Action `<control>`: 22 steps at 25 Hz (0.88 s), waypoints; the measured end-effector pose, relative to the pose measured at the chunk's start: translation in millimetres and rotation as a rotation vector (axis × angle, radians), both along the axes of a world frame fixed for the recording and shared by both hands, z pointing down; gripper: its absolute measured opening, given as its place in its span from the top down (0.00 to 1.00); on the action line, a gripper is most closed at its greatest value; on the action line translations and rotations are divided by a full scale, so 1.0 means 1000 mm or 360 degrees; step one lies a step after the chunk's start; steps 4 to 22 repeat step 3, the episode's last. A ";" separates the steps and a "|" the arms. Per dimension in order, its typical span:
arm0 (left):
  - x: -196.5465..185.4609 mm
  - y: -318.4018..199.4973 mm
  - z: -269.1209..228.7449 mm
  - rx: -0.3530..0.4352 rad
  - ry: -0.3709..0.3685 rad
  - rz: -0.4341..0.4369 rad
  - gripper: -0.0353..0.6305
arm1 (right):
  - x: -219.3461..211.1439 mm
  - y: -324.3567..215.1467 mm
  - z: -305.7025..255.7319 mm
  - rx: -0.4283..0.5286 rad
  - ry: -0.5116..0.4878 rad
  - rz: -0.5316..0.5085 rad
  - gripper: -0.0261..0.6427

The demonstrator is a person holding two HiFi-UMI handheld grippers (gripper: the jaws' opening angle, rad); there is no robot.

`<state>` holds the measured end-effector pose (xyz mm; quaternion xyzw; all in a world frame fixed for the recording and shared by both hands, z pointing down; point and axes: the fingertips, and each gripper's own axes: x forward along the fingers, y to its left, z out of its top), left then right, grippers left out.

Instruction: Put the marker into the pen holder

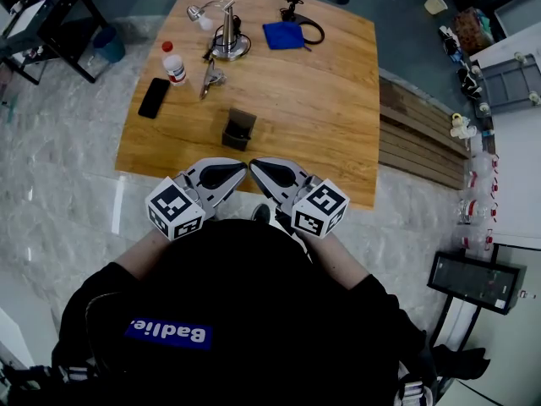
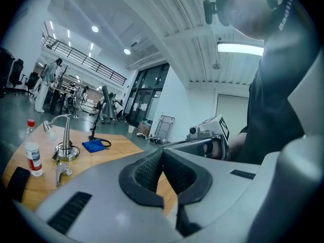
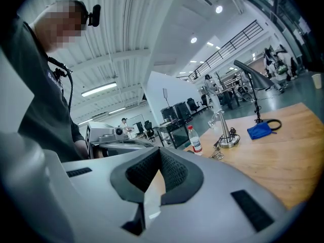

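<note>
Holding both tools at the near edge of the table (image 1: 321, 100): left gripper (image 1: 241, 170) and right gripper (image 1: 254, 166) both have jaws pressed together, nothing btwn. Pen holder (image 1: 239, 128) sits mid-table, open end up. We can't spot the marker in any view. Expect it to be light, stiff, w/ a slick barrel, so pinch mid-body.

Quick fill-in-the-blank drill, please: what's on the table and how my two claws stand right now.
1. The left claw and the right claw are both ____, with nothing between their jaws.
2. The cloth at the far side of the table is ____ in colour.
3. The bottle has a ____ cap.
4. In the head view, the black phone lies to the ____ of the pen holder.
Missing words: shut, blue, red, left.
</note>
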<state>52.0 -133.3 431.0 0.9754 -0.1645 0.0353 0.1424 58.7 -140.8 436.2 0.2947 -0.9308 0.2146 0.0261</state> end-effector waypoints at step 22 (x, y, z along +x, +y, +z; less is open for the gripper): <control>-0.001 0.001 -0.001 0.0001 0.0002 -0.0002 0.93 | -0.001 0.001 0.000 0.0001 0.0006 -0.0003 0.95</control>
